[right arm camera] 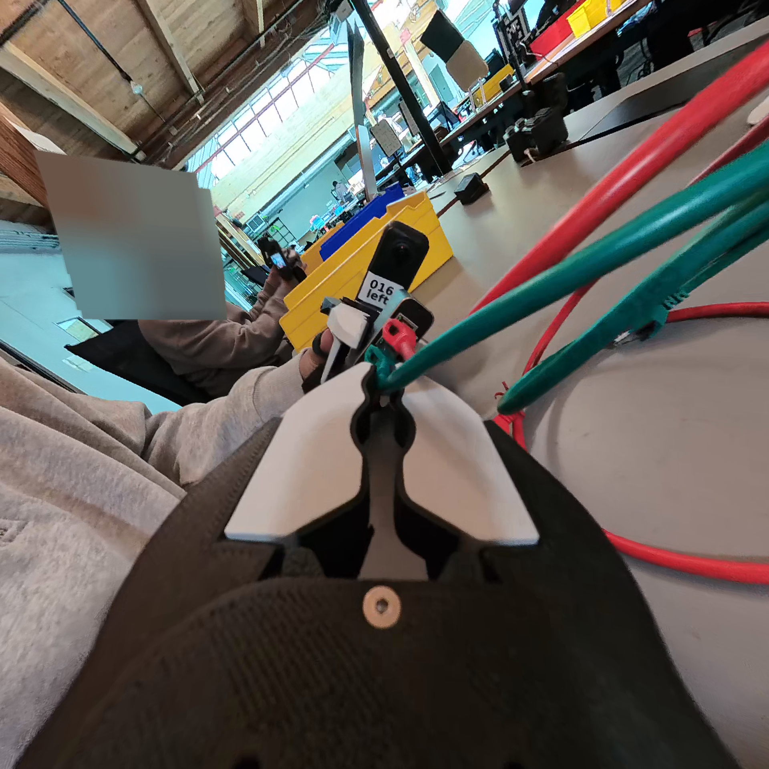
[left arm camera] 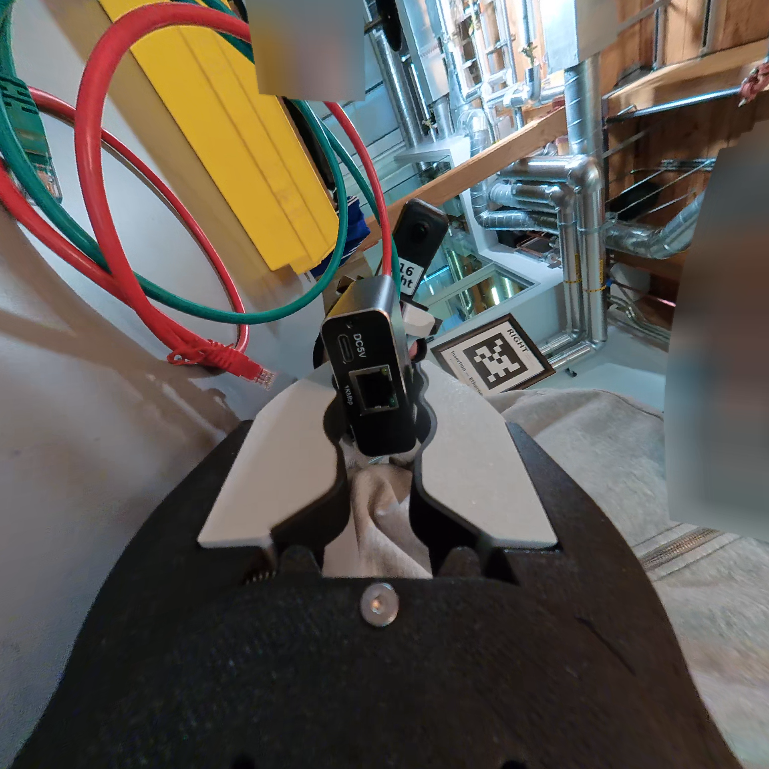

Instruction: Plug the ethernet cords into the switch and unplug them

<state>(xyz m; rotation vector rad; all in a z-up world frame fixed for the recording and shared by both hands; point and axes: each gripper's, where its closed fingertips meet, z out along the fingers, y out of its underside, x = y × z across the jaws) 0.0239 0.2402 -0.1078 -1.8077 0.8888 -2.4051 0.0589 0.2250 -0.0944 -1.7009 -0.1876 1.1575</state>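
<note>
Left claw (left arm camera: 374, 420) grips the switch (left arm camera: 368, 374), long axis running near to far; right claw (right arm camera: 385, 389) pinches the green cord's plug (right arm camera: 380, 362) at its far end.

Left tongs (left arm camera: 371, 410): black textured printed body, two pale grey angular finger plates with wavy black inner edges, one silver socket screw (left arm camera: 378, 604) centred behind them. Right tongs (right arm camera: 385, 399): same build, white finger plates, matching screw (right arm camera: 381, 606). Operator wears a light grey fleece sleeve (right arm camera: 137, 437) with ribbed cuff; a zip (left arm camera: 682, 545) beside the left tongs.
</note>
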